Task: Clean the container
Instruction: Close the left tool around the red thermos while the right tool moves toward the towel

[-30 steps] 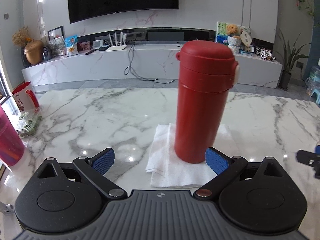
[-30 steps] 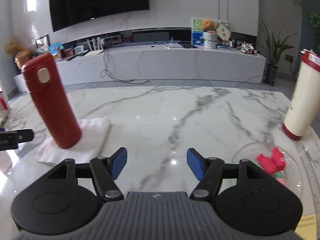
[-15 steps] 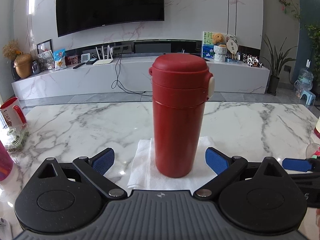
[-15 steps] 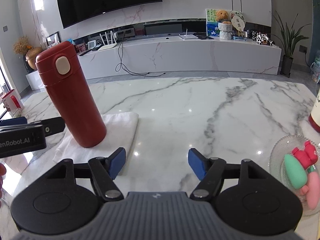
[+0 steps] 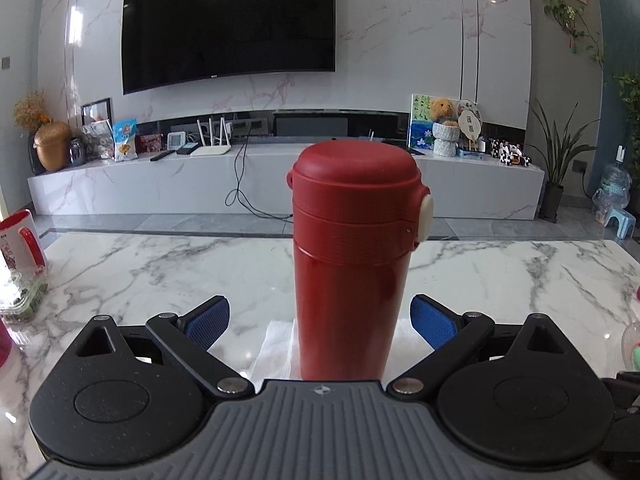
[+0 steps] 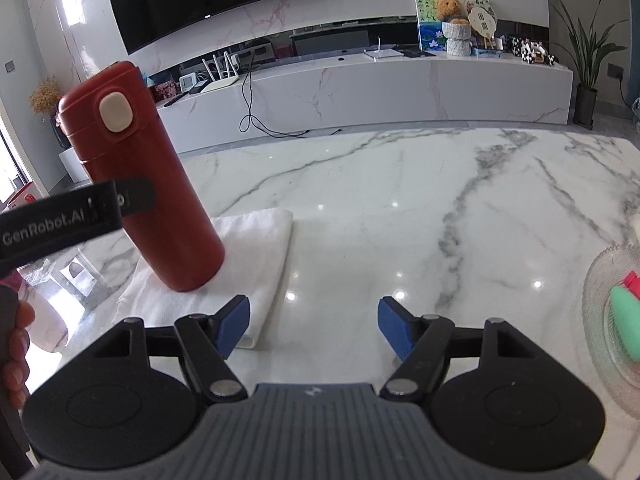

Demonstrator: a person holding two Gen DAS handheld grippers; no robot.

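Observation:
A red flask (image 5: 348, 264) with a cream lid button stands upright on a folded white cloth (image 5: 276, 350) on the marble table. My left gripper (image 5: 320, 320) is open, with the flask between its blue fingertips; neither pad touches it. In the right wrist view the flask (image 6: 152, 192) and the cloth (image 6: 248, 264) are at the left, with my left gripper's body crossing in front of the flask. My right gripper (image 6: 314, 326) is open and empty, low over the table just right of the cloth.
A glass dish (image 6: 600, 320) with green and pink items sits at the right table edge. A red-and-white mug (image 5: 22, 242) and a clear food box (image 5: 20, 296) stand at the left edge. The table's far edge faces a TV wall.
My left gripper has moved in around the flask, which now stands centred between its open fingers. My right gripper has moved left and closer to the cloth.

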